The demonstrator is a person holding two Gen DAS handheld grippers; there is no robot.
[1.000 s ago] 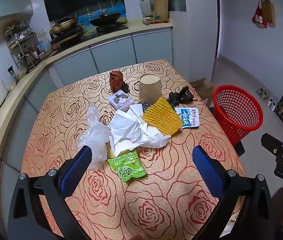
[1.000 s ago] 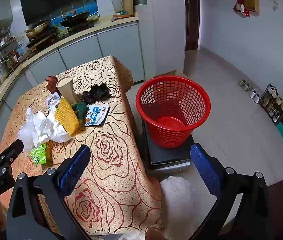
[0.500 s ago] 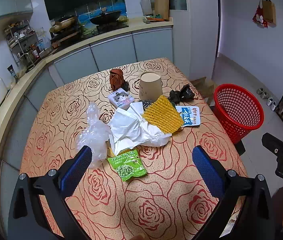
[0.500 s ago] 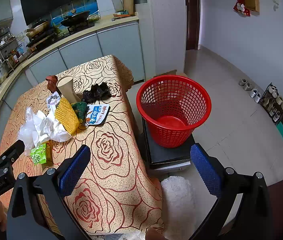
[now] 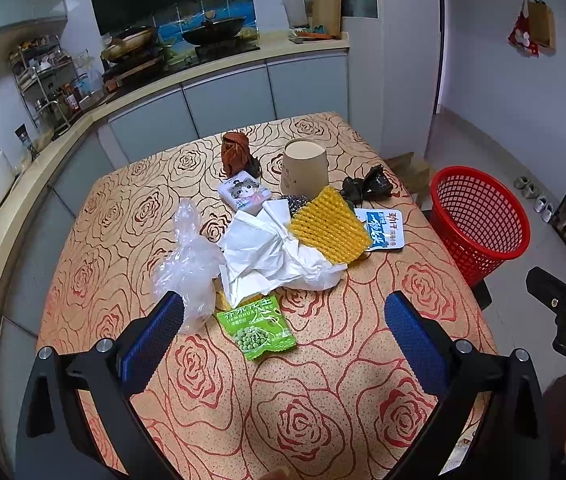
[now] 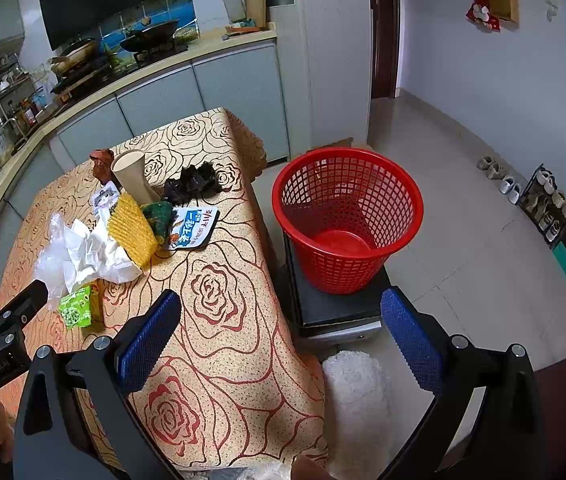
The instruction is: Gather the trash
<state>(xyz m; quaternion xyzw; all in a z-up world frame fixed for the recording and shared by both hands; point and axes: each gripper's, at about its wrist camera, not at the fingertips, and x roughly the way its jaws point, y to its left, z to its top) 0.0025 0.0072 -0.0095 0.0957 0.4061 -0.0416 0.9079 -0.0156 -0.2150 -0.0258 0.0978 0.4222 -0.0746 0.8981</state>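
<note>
Your left gripper [image 5: 283, 316] is wide open and empty, nearer the green pea packet [image 5: 260, 327] by the table's [image 5: 323, 400] near edge.

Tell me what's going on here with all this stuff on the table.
A person holds a gripper in each hand above a table littered with trash. Both the left gripper and the right gripper are open and empty. Wrappers, a green snack packet, plastic bags and a paper cup lie on the cloth. The red basket beside the table looks empty, so collecting has not started.
</note>
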